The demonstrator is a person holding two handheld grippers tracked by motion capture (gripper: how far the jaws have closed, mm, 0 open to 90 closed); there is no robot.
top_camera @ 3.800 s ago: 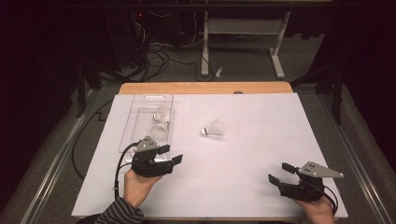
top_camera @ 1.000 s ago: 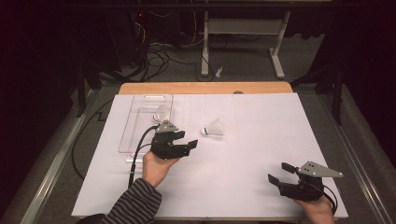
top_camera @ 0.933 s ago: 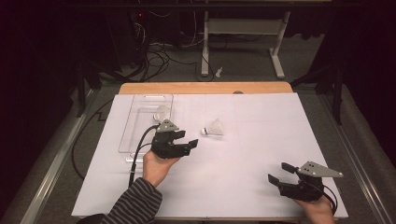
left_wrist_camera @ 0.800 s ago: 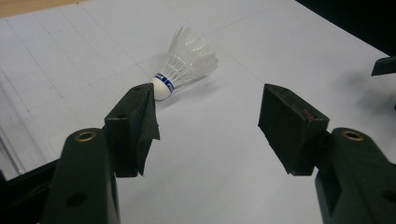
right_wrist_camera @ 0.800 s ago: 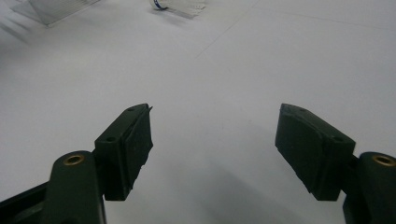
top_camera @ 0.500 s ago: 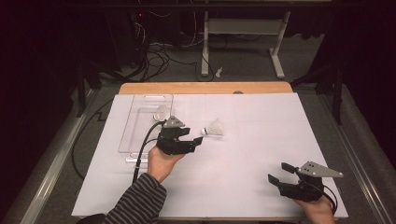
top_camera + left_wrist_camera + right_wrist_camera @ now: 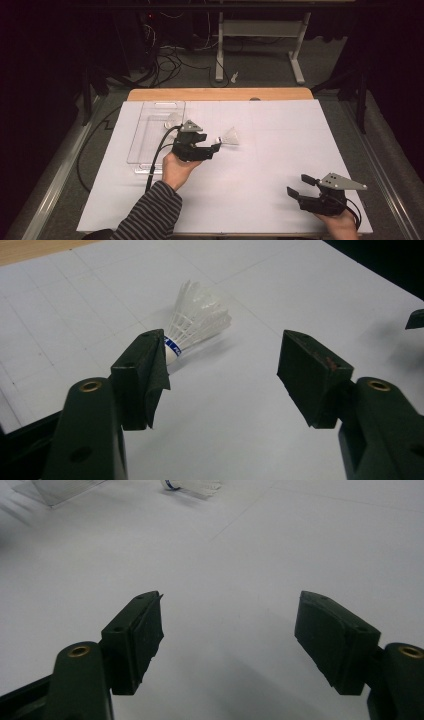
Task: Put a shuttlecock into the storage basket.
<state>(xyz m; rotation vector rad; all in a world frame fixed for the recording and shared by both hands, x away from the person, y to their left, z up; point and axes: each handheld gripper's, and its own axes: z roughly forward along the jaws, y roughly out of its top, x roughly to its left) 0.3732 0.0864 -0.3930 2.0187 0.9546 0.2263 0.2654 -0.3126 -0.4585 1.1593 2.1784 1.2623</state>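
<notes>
Both claws stand apart, nothing clamped. Left claw (image 7: pixel 212 145) sits just short of the shuttlecock (image 7: pixel 197 322), which lies at its 11 o'clock on the worktop (image 7: pixel 270 165); right claw (image 7: pixel 298 186) hovers well apart.

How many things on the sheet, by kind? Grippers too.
Shuttlecocks: 2, one loose, one in the tray
Clear tray: 1
Grippers: 2, left and right, both open
Total: 5
</notes>
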